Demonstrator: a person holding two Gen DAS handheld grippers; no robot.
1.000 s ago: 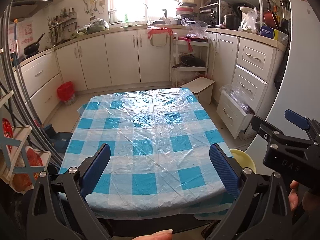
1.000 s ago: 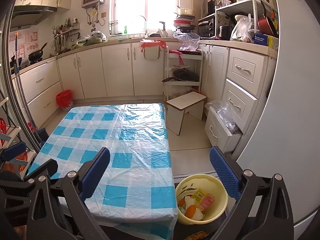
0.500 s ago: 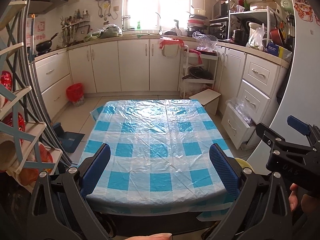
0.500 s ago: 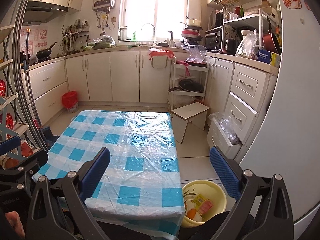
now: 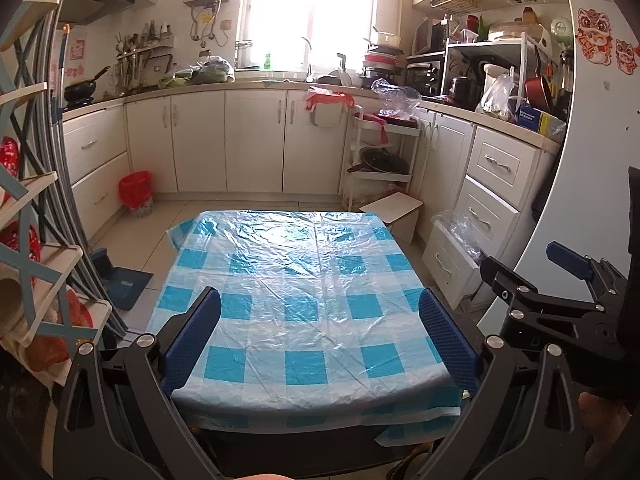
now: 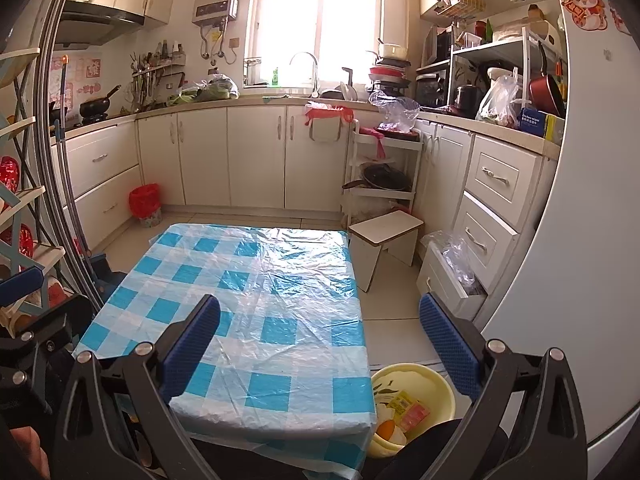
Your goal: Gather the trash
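- We hold our left tongs wide open with nothing between the blue pads, raised over the near edge of the worktop.
- Our right tongs gape just as wide, also empty, hanging over the worktop's near right corner.
- Ahead of both pairs the worktop lies under a blue-and-white checked plastic cloth (crinkled and shiny in the window light).
- Below the right tongs, just beside that corner, a yellow basin sits on the floor; in it lies the trash: coloured wrappers and something orange.
- From the left tongs' view the right tongs show at the right edge, with a bit of hand beneath.
- Beyond the worktop's far right corner stands a small white stool; far off to the left, against the cabinets, a red bin.
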